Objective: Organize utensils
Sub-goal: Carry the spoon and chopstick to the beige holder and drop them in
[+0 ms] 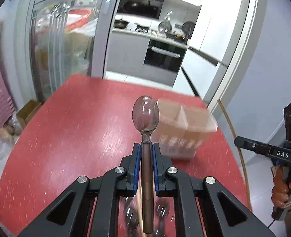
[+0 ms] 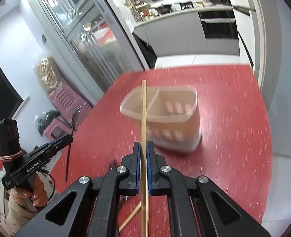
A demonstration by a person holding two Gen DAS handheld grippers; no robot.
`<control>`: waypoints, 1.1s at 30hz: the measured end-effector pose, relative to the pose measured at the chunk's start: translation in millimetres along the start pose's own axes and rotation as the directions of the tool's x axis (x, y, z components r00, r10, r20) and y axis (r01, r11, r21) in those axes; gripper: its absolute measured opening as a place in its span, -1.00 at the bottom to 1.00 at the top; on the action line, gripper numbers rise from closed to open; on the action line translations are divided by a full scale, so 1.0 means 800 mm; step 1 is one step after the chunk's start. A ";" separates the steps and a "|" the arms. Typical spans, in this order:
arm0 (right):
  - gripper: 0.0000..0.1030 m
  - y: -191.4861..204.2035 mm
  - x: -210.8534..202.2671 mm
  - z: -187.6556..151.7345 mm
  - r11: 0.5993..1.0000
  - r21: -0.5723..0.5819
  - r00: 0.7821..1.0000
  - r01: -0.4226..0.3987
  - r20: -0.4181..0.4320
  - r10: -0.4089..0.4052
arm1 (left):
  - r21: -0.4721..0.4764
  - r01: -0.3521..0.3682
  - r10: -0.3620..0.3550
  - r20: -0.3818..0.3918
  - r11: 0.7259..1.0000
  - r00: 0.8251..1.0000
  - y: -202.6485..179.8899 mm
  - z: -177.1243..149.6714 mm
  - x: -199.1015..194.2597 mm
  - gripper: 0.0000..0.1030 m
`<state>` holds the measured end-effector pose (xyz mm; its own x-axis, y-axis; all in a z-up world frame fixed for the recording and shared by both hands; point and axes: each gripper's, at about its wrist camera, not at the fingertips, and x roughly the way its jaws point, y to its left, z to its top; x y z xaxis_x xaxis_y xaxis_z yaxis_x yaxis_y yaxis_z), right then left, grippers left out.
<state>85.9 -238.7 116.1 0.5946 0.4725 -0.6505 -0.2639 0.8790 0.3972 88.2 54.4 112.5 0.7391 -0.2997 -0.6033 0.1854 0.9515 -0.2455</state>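
Observation:
My left gripper (image 1: 146, 145) is shut on a spoon (image 1: 145, 116) with a brown handle and shiny bowl, held above the red table (image 1: 76, 130). My right gripper (image 2: 143, 144) is shut on a light wooden chopstick (image 2: 143, 114) that points toward a translucent two-compartment utensil holder (image 2: 165, 118). The holder (image 1: 185, 130) stands just right of the spoon in the left wrist view. The left gripper with its spoon (image 2: 75, 118) shows at the left of the right wrist view. The chopstick (image 1: 236, 136) and right gripper show at the right edge of the left wrist view.
Another chopstick (image 2: 129, 219) lies on the table under the right gripper. Blurred metal utensils (image 1: 131, 215) lie beneath the left gripper. Pink stools (image 2: 66, 102) stand left of the table. A glass cabinet (image 1: 62, 45) and a kitchen doorway are beyond the far edge.

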 end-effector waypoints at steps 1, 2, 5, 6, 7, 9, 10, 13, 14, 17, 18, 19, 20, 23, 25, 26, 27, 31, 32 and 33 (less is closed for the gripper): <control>-0.88 -0.001 0.001 0.013 1.000 -0.006 1.000 0.001 0.017 -0.001 | 0.005 0.002 -0.002 0.015 1.000 1.000 -0.005 0.011 0.005 -0.28; -0.88 0.000 0.001 0.025 1.000 -0.011 1.000 0.003 0.031 -0.003 | 0.008 0.007 -0.007 0.030 1.000 1.000 -0.009 0.024 0.010 -0.28; -0.88 0.000 0.005 0.060 1.000 -0.018 0.997 0.005 0.079 -0.003 | 0.007 0.028 -0.028 0.082 1.000 0.996 -0.024 0.063 0.032 -0.28; -0.88 -0.001 0.006 0.071 1.000 -0.021 0.995 0.007 0.097 -0.005 | 0.008 0.030 -0.030 0.097 1.000 0.995 -0.028 0.072 0.041 -0.28; -0.88 -0.001 0.008 0.084 1.000 -0.024 0.993 0.011 0.120 -0.008 | 0.010 0.029 -0.030 0.115 1.000 0.993 -0.032 0.083 0.049 -0.28; -0.88 -0.003 0.012 0.105 1.000 -0.025 0.986 0.011 0.167 -0.007 | 0.007 0.032 -0.033 0.132 0.999 0.991 -0.037 0.100 0.066 -0.28; -0.88 -0.004 0.016 0.114 1.000 -0.023 0.982 0.012 0.188 -0.008 | 0.006 0.033 -0.034 0.139 0.999 0.990 -0.041 0.108 0.077 -0.28; -0.88 -0.005 0.030 0.134 0.999 -0.036 0.970 0.030 0.242 -0.020 | 0.011 0.019 -0.020 0.163 1.000 0.986 -0.049 0.126 0.105 -0.28; -0.88 -0.005 0.037 0.140 0.998 -0.045 0.966 0.045 0.258 -0.031 | 0.011 0.013 -0.014 0.171 1.000 0.985 -0.051 0.129 0.114 -0.28; -0.88 -0.009 0.062 0.154 0.995 -0.067 0.956 0.075 0.288 -0.053 | -0.004 -0.001 0.002 0.195 1.000 0.981 -0.052 0.135 0.139 -0.28; -0.88 -0.011 0.069 0.159 0.994 -0.074 0.953 0.085 0.297 -0.060 | -0.010 -0.008 0.010 0.203 1.000 0.979 -0.051 0.138 0.148 -0.28; -0.88 -0.012 0.076 0.162 0.992 -0.082 0.948 0.099 0.310 -0.069 | -0.016 -0.012 0.015 0.211 1.000 0.977 -0.051 0.138 0.153 -0.28; -0.88 -0.013 0.083 0.164 0.990 -0.090 0.944 0.107 0.322 -0.073 | -0.022 -0.015 0.019 0.220 1.000 0.975 -0.049 0.139 0.159 -0.28; -0.88 -0.017 0.096 0.164 0.986 -0.111 0.935 0.124 0.347 -0.078 | -0.025 -0.036 0.041 0.251 0.999 0.967 -0.047 0.138 0.176 -0.28; -0.88 -0.017 0.105 0.160 0.982 -0.134 0.930 0.134 0.359 -0.078 | -0.019 -0.045 0.048 0.266 0.999 0.963 -0.049 0.134 0.182 -0.28; -0.88 -0.016 0.109 0.157 0.979 -0.146 0.929 0.144 0.362 -0.082 | -0.014 -0.050 0.052 0.272 0.999 0.961 -0.049 0.131 0.185 -0.28; -0.88 -0.016 0.115 0.154 0.975 -0.157 0.927 0.155 0.364 -0.088 | -0.007 -0.055 0.055 0.274 0.998 0.960 -0.050 0.126 0.188 -0.28; -0.88 -0.017 0.122 0.135 0.964 -0.192 0.924 0.182 0.369 -0.101 | 0.020 -0.074 0.065 0.279 0.997 0.958 -0.054 0.109 0.193 -0.28; -0.88 -0.016 0.121 0.129 0.960 -0.205 0.922 0.192 0.374 -0.105 | 0.035 -0.084 0.071 0.280 0.996 0.957 -0.056 0.102 0.193 -0.28; -0.88 -0.015 0.121 0.121 0.953 -0.222 0.919 0.207 0.379 -0.111 | 0.049 -0.094 0.076 0.280 0.994 0.957 -0.058 0.098 0.193 -0.28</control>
<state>219.7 -209.5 111.0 0.8633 0.3120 -0.3968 -0.2973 0.9496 0.0998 244.3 -30.4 90.4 0.9028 -0.1946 -0.3834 0.1468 0.9777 -0.1505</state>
